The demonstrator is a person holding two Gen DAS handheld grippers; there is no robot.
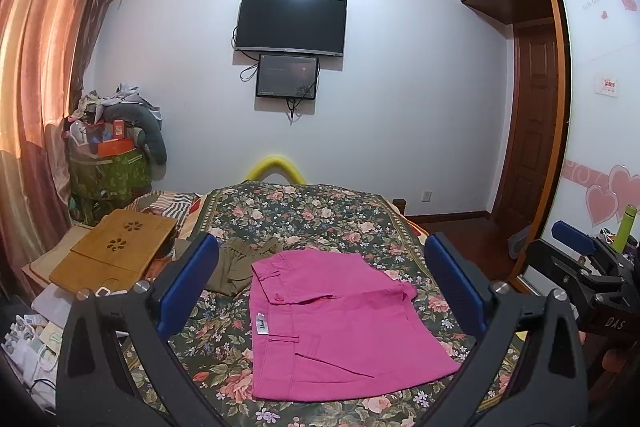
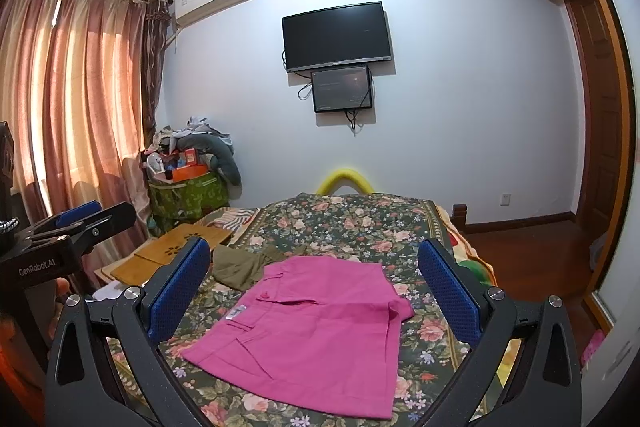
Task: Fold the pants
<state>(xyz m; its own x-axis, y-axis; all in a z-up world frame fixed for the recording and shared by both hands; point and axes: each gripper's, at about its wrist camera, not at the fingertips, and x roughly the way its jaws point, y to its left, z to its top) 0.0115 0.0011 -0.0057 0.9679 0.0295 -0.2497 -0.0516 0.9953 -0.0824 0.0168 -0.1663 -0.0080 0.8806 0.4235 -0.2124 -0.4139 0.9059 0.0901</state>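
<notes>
Pink pants (image 1: 340, 323) lie folded into a flat rectangle on the floral bedspread (image 1: 304, 215), waistband toward the far left; they also show in the right wrist view (image 2: 312, 327). My left gripper (image 1: 320, 283) is open and empty, held above the pants. My right gripper (image 2: 316, 287) is open and empty, also above the pants. The right gripper shows at the right edge of the left wrist view (image 1: 580, 255). The left gripper shows at the left edge of the right wrist view (image 2: 80, 223).
Olive-green pants (image 1: 236, 263) lie crumpled beyond the pink pair. A wooden lap tray (image 1: 116, 251) rests at the bed's left. A green bin (image 1: 108, 175) piled with clutter stands by the curtain. A wardrobe (image 1: 600, 147) is on the right.
</notes>
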